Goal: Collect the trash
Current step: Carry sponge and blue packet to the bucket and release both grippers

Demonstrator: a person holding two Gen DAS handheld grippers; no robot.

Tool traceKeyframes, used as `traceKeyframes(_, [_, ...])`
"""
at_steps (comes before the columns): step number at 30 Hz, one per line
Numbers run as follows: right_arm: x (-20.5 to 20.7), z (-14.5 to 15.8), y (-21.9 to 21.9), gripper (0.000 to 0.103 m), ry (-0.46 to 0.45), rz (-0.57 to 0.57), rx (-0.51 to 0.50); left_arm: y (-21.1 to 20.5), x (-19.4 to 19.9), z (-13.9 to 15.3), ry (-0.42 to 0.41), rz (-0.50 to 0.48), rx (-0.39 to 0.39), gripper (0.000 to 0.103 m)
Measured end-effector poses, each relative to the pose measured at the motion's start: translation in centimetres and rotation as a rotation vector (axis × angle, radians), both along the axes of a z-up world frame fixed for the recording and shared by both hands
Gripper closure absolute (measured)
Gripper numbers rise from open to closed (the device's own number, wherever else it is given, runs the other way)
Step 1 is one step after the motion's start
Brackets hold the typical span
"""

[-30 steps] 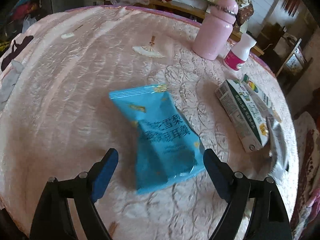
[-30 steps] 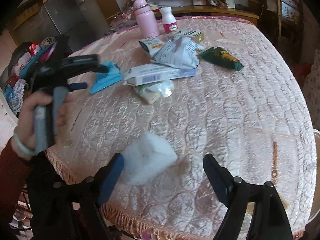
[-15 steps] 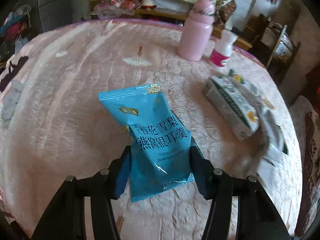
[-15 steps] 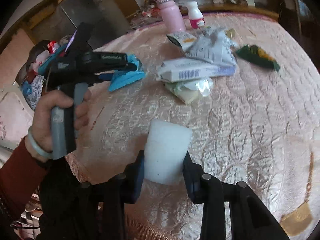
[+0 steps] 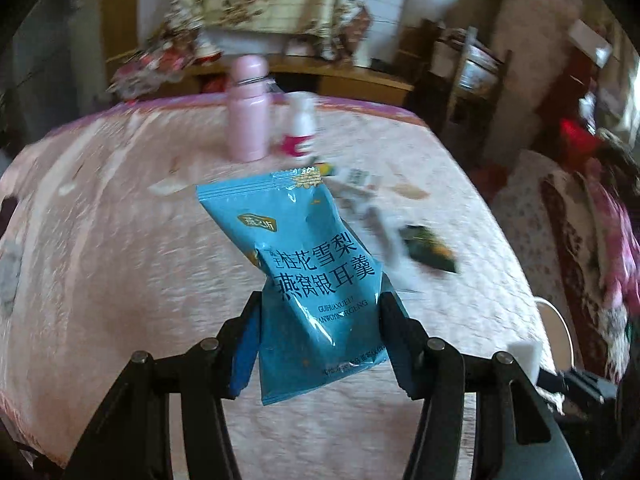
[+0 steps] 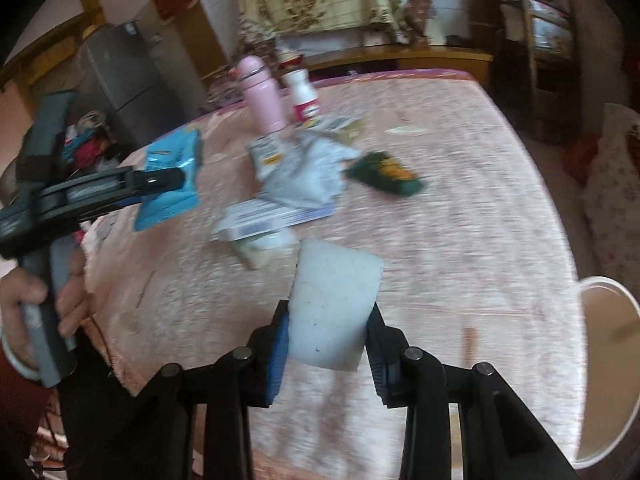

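My left gripper [image 5: 320,316] is shut on a blue snack packet [image 5: 308,264] and holds it lifted above the pink tablecloth [image 5: 120,260]. The packet also shows in the right wrist view [image 6: 172,180], held by the left gripper [image 6: 168,180]. My right gripper [image 6: 326,332] is shut on a white foam block [image 6: 334,304], raised off the table. The block's corner shows in the left wrist view [image 5: 524,354]. Loose trash lies mid-table: a green wrapper [image 6: 384,172], a crumpled grey bag [image 6: 304,172], a flat white carton [image 6: 276,216] and a clear wrapper [image 6: 264,248].
A pink bottle [image 6: 260,96] and a small white bottle with a pink label [image 6: 304,96] stand at the table's far side. A white bin rim [image 6: 608,320] sits beyond the table's right edge. A chair [image 5: 472,76] and a cabinet stand behind.
Both grippers have closed and lifted: the left has raised the blue packet off the table, the right has raised the white foam block. Both views swing toward the right side.
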State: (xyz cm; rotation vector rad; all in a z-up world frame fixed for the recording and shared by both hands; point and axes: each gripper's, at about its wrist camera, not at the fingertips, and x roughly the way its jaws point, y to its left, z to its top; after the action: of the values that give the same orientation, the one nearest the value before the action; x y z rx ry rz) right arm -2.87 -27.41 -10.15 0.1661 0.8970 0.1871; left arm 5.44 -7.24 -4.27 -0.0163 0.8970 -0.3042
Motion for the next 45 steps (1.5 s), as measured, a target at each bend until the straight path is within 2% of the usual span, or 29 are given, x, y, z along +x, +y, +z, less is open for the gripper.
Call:
traceKeyframes(13, [-3.4, 1.2, -11.1, 0.064, -0.009, -0.260, -0.064, -13.8, -3.7, 0.9, -0.029, -0.260, 0.012, 0.045])
traceKeyframes(21, [-6.4, 0.9, -18.1, 0.064, 0.018, -0.439, -0.115, -22.1, -5.4, -0.3, 0.009, -0.417, -0.001, 0.045])
traceKeyframes(27, [-8.1, 0.1, -22.2, 0.064, 0.045, -0.536, -0.142, -26.7, -6.3, -1.8, 0.059, -0.502, -0.018, 0.045])
traceKeyframes(34, [-9.0, -1.2, -25.6, 0.062, 0.074, -0.623, -0.139, -29.9, -6.8, -3.2, 0.112, -0.568, -0.049, 0.044])
traceKeyframes(35, [-9.3, -1.3, -25.9, 0.051, 0.076, -0.639, -0.146, -30.2, -6.9, -3.3, 0.115, -0.573, -0.056, 0.043])
traceKeyframes(37, [-9.6, -1.5, -26.6, 0.039, 0.077, -0.685, -0.166, -30.6, -6.8, -3.6, 0.134, -0.584, -0.076, 0.037])
traceKeyframes(40, [-9.8, -1.8, -27.5, 0.038, 0.085, -0.710, -0.151, -30.6, -6.6, -4.0, 0.152, -0.576, -0.090, 0.026])
traceKeyframes(42, [-9.9, -1.9, -27.7, 0.033, 0.088, -0.717, -0.146, -30.4, -6.5, -4.1, 0.149, -0.572, -0.088, 0.026])
traceKeyframes(45, [-9.9, -2.0, -27.6, 0.033, 0.092, -0.712, -0.136, -29.4, -6.2, -4.1, 0.142, -0.557, -0.070, 0.026])
